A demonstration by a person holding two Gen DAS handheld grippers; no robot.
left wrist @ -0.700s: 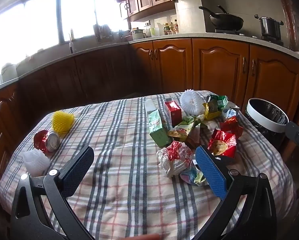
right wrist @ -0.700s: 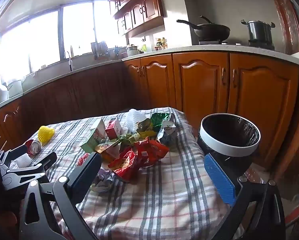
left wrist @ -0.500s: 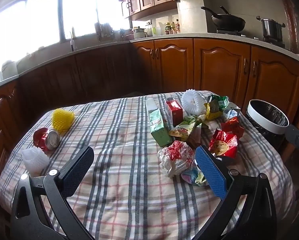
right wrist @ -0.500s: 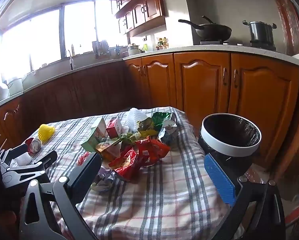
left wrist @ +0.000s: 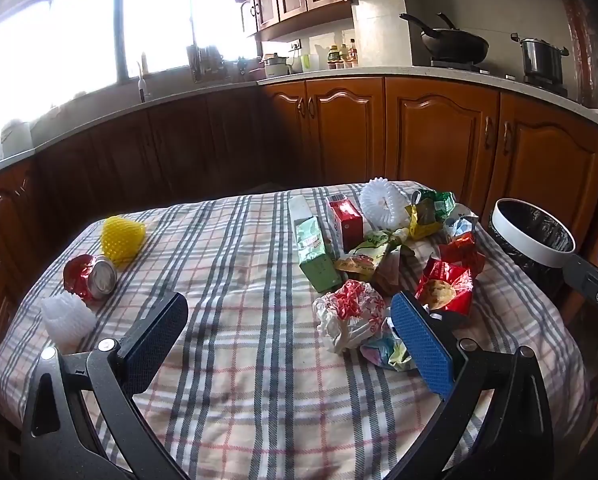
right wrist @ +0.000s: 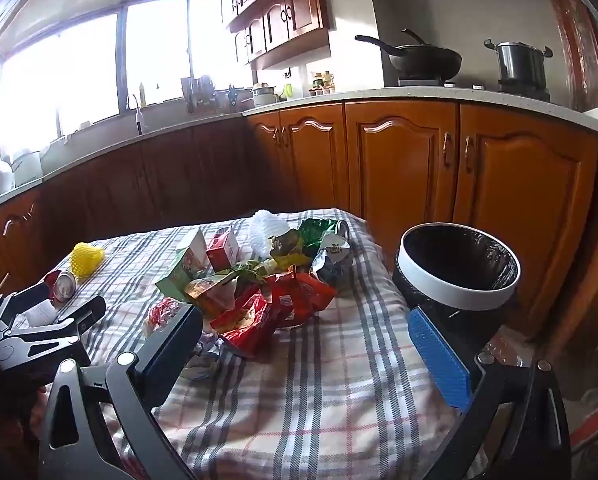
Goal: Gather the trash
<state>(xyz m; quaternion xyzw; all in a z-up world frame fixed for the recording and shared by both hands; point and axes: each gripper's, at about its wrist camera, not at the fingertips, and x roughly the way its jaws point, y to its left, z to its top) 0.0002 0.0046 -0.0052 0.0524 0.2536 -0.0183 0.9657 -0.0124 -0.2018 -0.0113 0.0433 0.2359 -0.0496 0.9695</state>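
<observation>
A heap of trash lies on the plaid tablecloth: a green carton, a red carton, red snack bags, a crumpled white-and-red wrapper and a white foam net. At the table's left lie a crushed red can, a yellow foam net and a white foam piece. My left gripper hangs open over the near tablecloth, holding nothing. My right gripper is open and holds nothing, near the table's right edge. A black-lined bin with a white rim stands right of the table.
Wooden cabinets and a counter run behind the table. A wok and a pot sit on the stove. Bright windows fill the back left. The left gripper's body shows at the left in the right wrist view.
Both views have crept slightly; the table and bin sit marginally lower and further right in frame. Both grippers stay open and nothing on the table has moved.
</observation>
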